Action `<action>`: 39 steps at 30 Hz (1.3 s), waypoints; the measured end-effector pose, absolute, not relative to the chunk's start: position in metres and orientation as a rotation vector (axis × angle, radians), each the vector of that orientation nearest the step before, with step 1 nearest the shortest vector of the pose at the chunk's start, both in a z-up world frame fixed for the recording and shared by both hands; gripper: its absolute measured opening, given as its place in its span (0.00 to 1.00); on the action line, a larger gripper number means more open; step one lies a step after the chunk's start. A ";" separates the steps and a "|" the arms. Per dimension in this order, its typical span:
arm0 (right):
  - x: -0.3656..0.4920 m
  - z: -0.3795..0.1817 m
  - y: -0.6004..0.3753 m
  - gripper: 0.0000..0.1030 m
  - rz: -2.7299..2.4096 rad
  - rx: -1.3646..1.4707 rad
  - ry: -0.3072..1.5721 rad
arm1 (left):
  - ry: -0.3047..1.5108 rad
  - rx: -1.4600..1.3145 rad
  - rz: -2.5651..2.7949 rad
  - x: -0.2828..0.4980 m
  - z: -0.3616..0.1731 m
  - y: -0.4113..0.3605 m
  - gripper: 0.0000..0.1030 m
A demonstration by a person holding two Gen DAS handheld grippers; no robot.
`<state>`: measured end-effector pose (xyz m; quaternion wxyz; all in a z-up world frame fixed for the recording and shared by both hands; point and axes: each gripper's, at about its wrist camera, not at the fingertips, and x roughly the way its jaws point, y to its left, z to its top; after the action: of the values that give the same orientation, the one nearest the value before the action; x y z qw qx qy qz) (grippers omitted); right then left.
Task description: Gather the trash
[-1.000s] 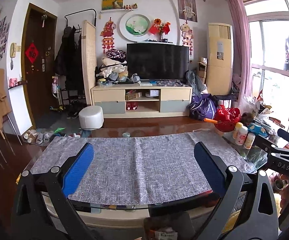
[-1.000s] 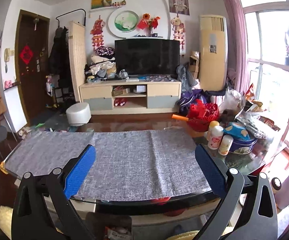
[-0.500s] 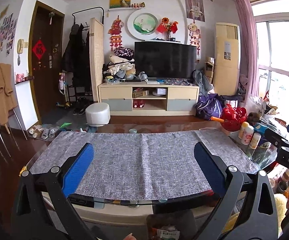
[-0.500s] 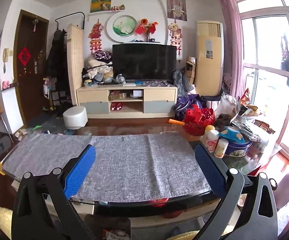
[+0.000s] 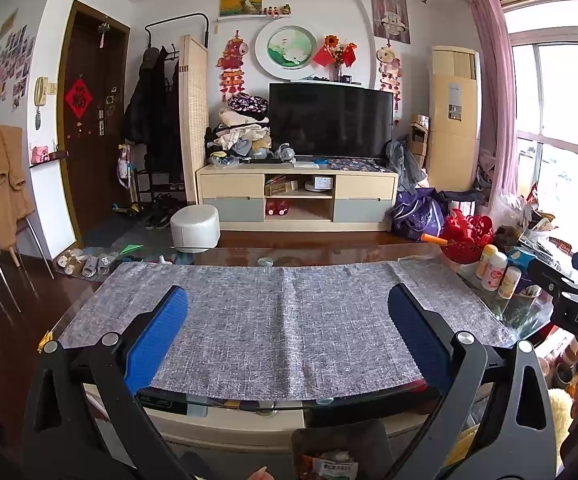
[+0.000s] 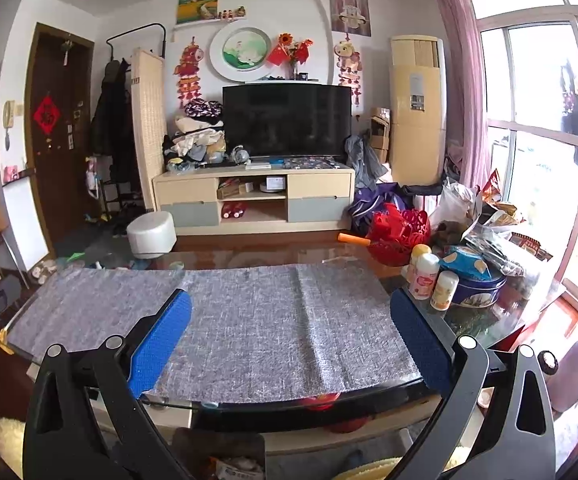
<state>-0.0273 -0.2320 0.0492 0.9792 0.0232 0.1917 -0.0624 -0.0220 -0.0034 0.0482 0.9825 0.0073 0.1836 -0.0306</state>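
My left gripper (image 5: 287, 330) is open and empty, held above the near edge of a glass table (image 5: 329, 254) covered by a grey cloth (image 5: 281, 316). My right gripper (image 6: 291, 332) is also open and empty over the same cloth (image 6: 257, 320). No loose trash lies on the cloth. A dark bin with wrappers (image 5: 335, 462) shows below the table's near edge; it also shows in the right wrist view (image 6: 233, 466). The right gripper's body (image 5: 577, 308) shows at the right edge of the left wrist view.
Small bottles (image 6: 429, 278), a blue tin (image 6: 475, 286), a red basket (image 6: 399, 232) and piled snack bags (image 6: 489, 216) crowd the table's right end. A white stool (image 5: 195, 228), TV cabinet (image 5: 297, 196) and slippers (image 5: 85, 262) stand beyond.
Both grippers have risen and drawn back slightly, so the table sits lower and more of the room shows. Both jaws have stayed open.
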 end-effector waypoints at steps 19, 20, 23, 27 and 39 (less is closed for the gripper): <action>-0.027 0.047 -0.233 0.97 -0.123 0.057 0.402 | 0.377 0.010 -0.047 -0.026 0.047 -0.007 0.92; -0.027 0.047 -0.233 0.97 -0.123 0.058 0.402 | 0.377 0.009 -0.046 -0.027 0.047 -0.007 0.92; -0.027 0.046 -0.233 0.97 -0.124 0.060 0.403 | 0.376 0.009 -0.046 -0.026 0.047 -0.007 0.92; -0.027 0.046 -0.232 0.97 -0.125 0.061 0.405 | 0.378 0.010 -0.047 -0.026 0.047 -0.006 0.92; -0.025 0.041 -0.231 0.97 -0.127 0.066 0.419 | 0.382 0.007 -0.039 -0.026 0.049 -0.006 0.92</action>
<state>-0.0253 -0.2310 0.0407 0.9757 0.0327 0.2076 -0.0629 -0.0264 -0.0064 0.0487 0.9817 0.0036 0.1896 -0.0194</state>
